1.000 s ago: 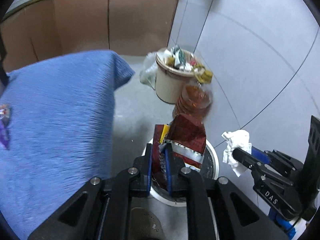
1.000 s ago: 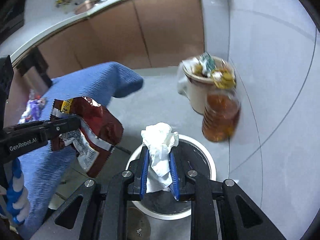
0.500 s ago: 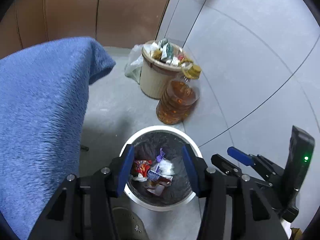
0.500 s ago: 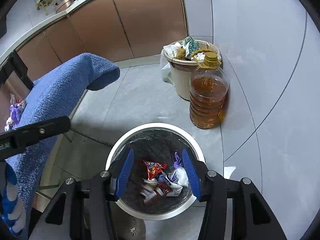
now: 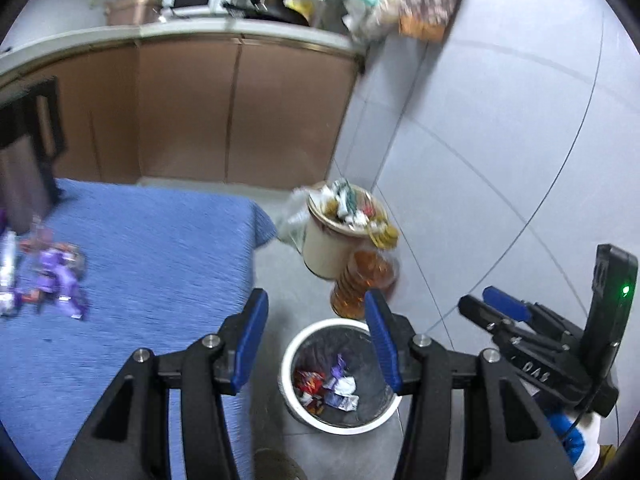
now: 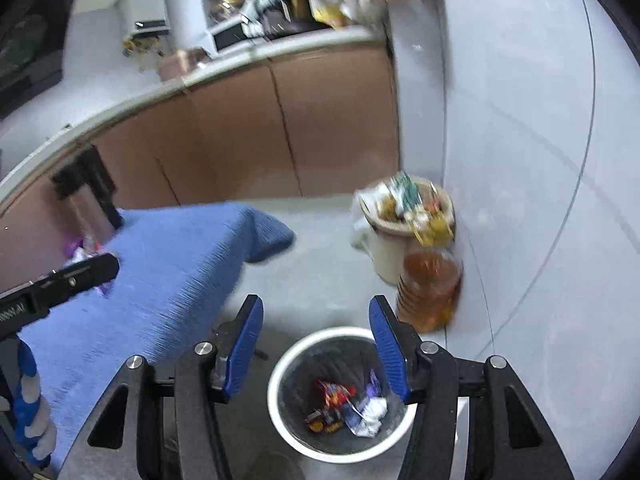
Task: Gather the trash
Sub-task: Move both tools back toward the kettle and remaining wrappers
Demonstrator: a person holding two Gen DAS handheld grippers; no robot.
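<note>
- The chip bag and tissue have dropped into the bin (image 5: pixel 288 364); both tongs, left (image 5: pixel 316 340) and right (image 6: pixel 316 344), have just been opening and are empty.
- Purple wrappers (image 5: pixel 60 280) on the blue cloth (image 5: pixel 160 248) look light and crinkly; pinch a flat edge.

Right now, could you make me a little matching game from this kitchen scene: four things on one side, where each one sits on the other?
Things:
1. purple wrappers
2. crumpled tissue
3. amber bottle
4. beige bin

Places:
A. inside the white trash can, on the black liner
B. on the floor by the wall, heaped full
C. on the blue cloth
D. standing between the two bins

Pairs: 1-C, 2-A, 3-D, 4-B
</note>
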